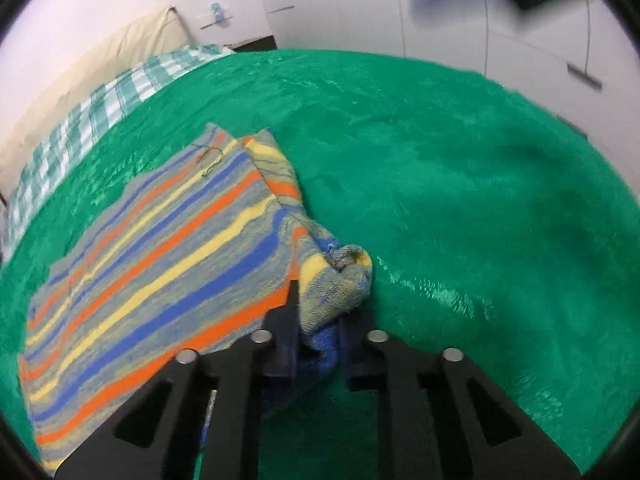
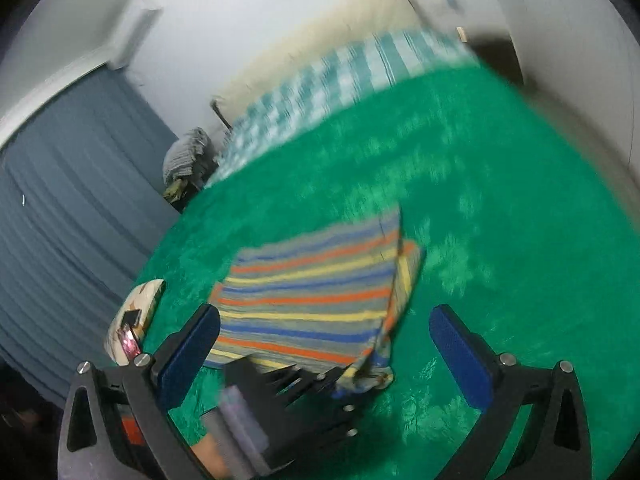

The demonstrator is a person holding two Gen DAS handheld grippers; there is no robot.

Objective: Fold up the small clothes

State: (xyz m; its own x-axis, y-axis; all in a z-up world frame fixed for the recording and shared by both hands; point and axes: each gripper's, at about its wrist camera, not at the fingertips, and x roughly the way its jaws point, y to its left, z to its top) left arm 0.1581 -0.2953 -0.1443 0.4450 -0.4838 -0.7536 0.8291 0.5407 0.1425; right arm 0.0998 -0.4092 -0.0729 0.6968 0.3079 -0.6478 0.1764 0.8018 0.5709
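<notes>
A small knitted garment with orange, blue, yellow and grey stripes lies on a green fuzzy blanket. My left gripper is shut on the garment's bunched near corner, which rolls up over the fingers. In the right wrist view the garment lies ahead, and the left gripper holds its near right corner. My right gripper is open and empty, hovering above the garment's near edge, one blue pad on each side.
A teal checked sheet and a cream headboard lie beyond the blanket. White wardrobe doors stand behind. A patterned object with a phone-like device sits at the blanket's left edge. Blue curtains hang on the left.
</notes>
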